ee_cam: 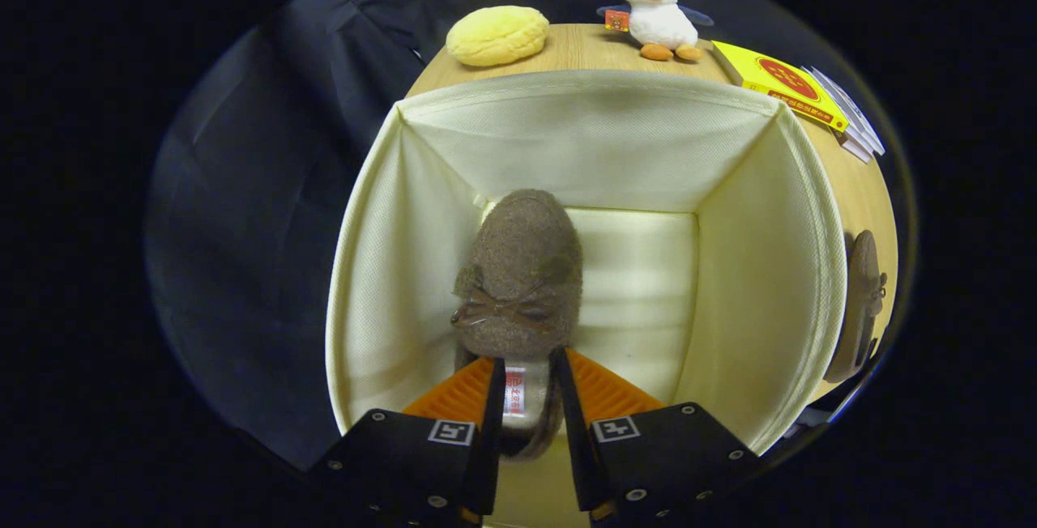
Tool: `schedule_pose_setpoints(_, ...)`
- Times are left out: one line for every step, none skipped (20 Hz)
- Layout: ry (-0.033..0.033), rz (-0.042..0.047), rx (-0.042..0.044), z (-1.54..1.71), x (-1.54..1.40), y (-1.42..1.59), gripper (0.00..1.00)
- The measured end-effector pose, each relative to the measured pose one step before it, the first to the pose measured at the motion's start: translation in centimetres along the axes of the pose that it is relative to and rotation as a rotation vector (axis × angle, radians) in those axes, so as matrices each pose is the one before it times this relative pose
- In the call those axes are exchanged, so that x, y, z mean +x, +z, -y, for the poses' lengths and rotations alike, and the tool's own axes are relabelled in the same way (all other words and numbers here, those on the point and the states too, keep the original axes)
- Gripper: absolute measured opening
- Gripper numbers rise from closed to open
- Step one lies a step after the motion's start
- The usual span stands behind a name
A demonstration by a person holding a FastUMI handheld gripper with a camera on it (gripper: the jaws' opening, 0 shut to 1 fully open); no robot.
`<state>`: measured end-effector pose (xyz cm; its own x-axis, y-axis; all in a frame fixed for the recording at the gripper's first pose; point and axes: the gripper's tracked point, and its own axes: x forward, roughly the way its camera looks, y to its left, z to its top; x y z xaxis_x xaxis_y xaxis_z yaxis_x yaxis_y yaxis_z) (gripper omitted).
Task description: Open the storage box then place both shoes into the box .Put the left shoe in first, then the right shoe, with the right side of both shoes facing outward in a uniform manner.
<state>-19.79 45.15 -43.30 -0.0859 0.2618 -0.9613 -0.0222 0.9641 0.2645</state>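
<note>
Looking down into an open cream fabric storage box (753, 269) standing on a wooden table (583, 46), walls rising on every side of the fingers. Holding a brown felt shoe (518, 269) with a small bow inside that box, toe pointing away, heel end pinched between the fingers of the gripper (531, 410); jaws standing narrowly apart, both pressing on the heel collar with the insole tag showing in the gap. Hanging or resting on the box floor: impossible to tell, with the sole hidden under the upper. Lying outside the box, off to the right of the fingers, a second brown shoe (860, 301), mostly screened by the box wall and squeezed by the lens, so its facing is hard to judge. Sitting well beyond the fingers, past the far wall: a yellow bun-shaped cushion (497, 36), a plush penguin (658, 18), and a yellow booklet (782, 83) overlapping some white cards (855, 119), print too small to make out.
</note>
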Motion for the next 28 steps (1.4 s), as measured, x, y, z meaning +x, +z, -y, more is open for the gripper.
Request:
schedule_pose_setpoints(0.05162,0.00531,0.00565,-0.670,-0.712,0.076,0.44)
schedule_pose_setpoints(0.04255,0.01063,0.00307,-0.445,-1.106,0.086,0.46)
schedule_pose_setpoints(0.02558,0.01709,-0.00562,-0.009,-1.176,0.271,0.50)
schedule_pose_setpoints(0.01173,0.02098,-0.00958,0.354,-1.242,0.348,0.54)
schedule_pose_setpoints(0.01004,0.02230,-0.00652,0.346,-1.223,0.361,0.57)
schedule_pose_setpoints(0.01582,0.02517,-0.00498,0.217,-1.222,0.417,0.60)
schedule_pose_setpoints(0.01935,0.02976,-0.00303,0.324,-1.343,0.628,0.64)
schedule_pose_setpoints(0.01659,0.03201,0.00141,0.489,-1.470,0.642,0.67)
schedule_pose_setpoints(0.00779,0.02869,0.00527,0.814,-1.236,0.644,0.72)
schedule_pose_setpoints(0.00114,0.02234,0.00431,1.132,-1.273,0.369,0.75)
schedule_pose_setpoints(-0.00501,0.02275,0.00362,1.336,-1.040,0.379,0.75)
schedule_pose_setpoints(-0.01108,0.03272,0.00345,1.736,-1.027,0.683,0.75)
schedule_pose_setpoints(-0.01831,0.02628,0.00489,1.781,-0.829,0.350,0.76)
schedule_pose_setpoints(-0.01620,0.01975,0.00855,1.522,-0.600,0.404,0.77)
schedule_pose_setpoints(-0.01398,0.01610,0.01000,1.493,-0.628,0.232,0.79)
schedule_pose_setpoints(-0.01301,0.01129,0.01325,1.614,-0.576,0.076,0.80)
schedule_pose_setpoints(-0.01842,0.01679,0.01329,1.615,-0.552,0.087,0.85)
schedule_pose_setpoints(-0.01859,0.01402,0.00898,1.570,-0.278,0.232,0.87)
schedule_pose_setpoints(-0.02143,0.01390,0.00982,1.704,-0.381,0.120,0.91)
schedule_pose_setpoints(-0.01598,0.00554,-0.00378,1.469,-0.316,0.044,0.92)
schedule_pose_setpoints(-0.02650,0.01388,-0.00836,1.707,-0.320,0.193,0.95)
schedule_pose_setpoints(-0.02931,0.01082,-0.01448,1.916,-0.260,0.029,0.96)
schedule_pose_setpoints(-0.02614,0.00771,-0.00967,1.712,-0.069,-0.044,0.97)
schedule_pose_setpoints(-0.01306,0.00682,-0.00176,1.413,-0.064,-0.158,0.97)
schedule_pose_setpoints(-0.00331,-0.00075,0.00599,1.262,0.005,-0.291,0.97)
schedule_pose_setpoints(0.00171,-0.00029,0.00469,1.168,-0.070,-0.290,0.97)
schedule_pose_setpoints(-0.00080,-0.00274,0.00041,1.131,0.073,-0.391,0.97)
schedule_pose_setpoints(-0.00617,-0.00656,-0.00117,1.345,0.189,-0.448,0.97)
